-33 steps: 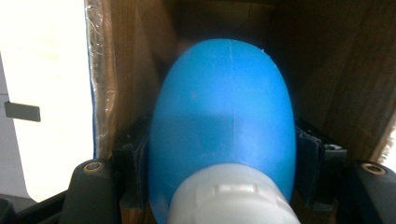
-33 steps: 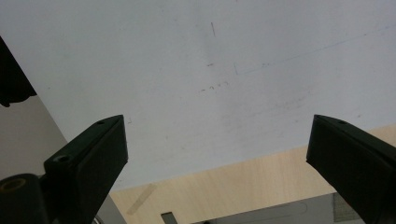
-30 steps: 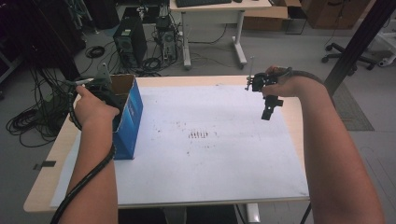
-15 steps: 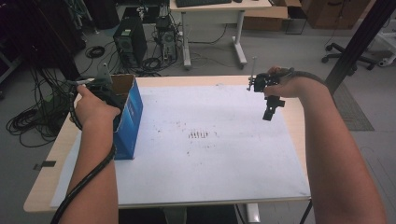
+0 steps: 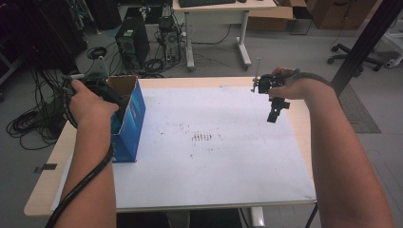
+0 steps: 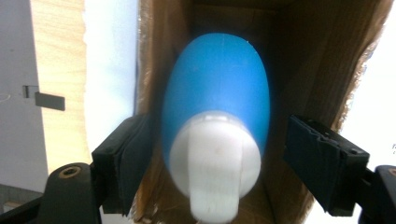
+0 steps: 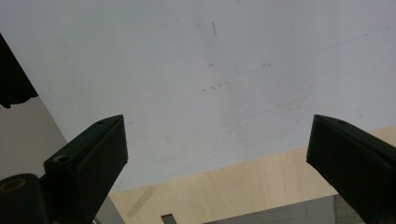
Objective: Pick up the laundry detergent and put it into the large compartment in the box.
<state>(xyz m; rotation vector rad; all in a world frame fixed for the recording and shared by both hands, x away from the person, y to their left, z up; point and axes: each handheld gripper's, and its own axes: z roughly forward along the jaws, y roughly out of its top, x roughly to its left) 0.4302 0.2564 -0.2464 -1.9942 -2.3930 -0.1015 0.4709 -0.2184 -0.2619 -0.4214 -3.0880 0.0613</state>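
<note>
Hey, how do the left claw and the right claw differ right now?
The left claw points into the blue cardboard box, its jaws just opening around a blue bottle; the right claw hangs over the white sheet. The left's jaws have the bottle between them, the right's nothing. Both have black jaws standing open.

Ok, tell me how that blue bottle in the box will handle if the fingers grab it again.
The blue bottle looks smooth and rounded, so it may slip between flat fingers. Its egg-shaped body probably rolls if laid on the table. The left gripper has just been opening, with the bottle between the fingers inside the cardboard box, whose walls should keep it contained.
</note>
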